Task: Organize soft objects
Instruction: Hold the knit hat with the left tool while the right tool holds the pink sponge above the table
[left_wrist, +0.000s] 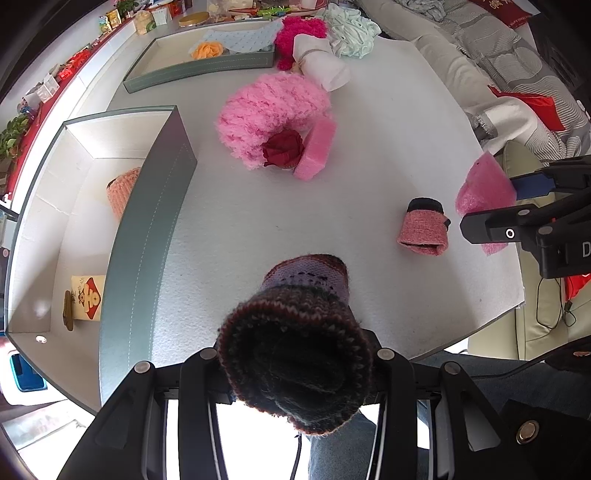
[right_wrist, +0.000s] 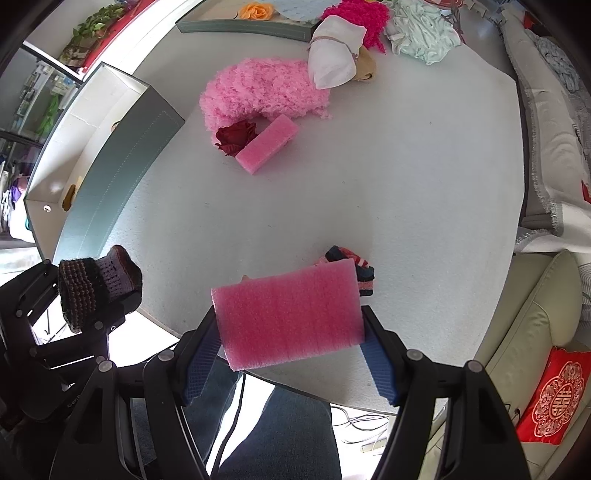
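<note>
The left tool pinches a dark knitted sock between its fingers, above the near edge of the white worktop. The right tool clamps a pink foam sheet across its blue pads. Just beyond that sheet a small striped knit piece lies on the worktop. Farther ahead of both tools sit a fluffy pink scarf, a red fabric rose and a pink foam block, touching one another. An open grey box stands to the left tool's left.
</note>
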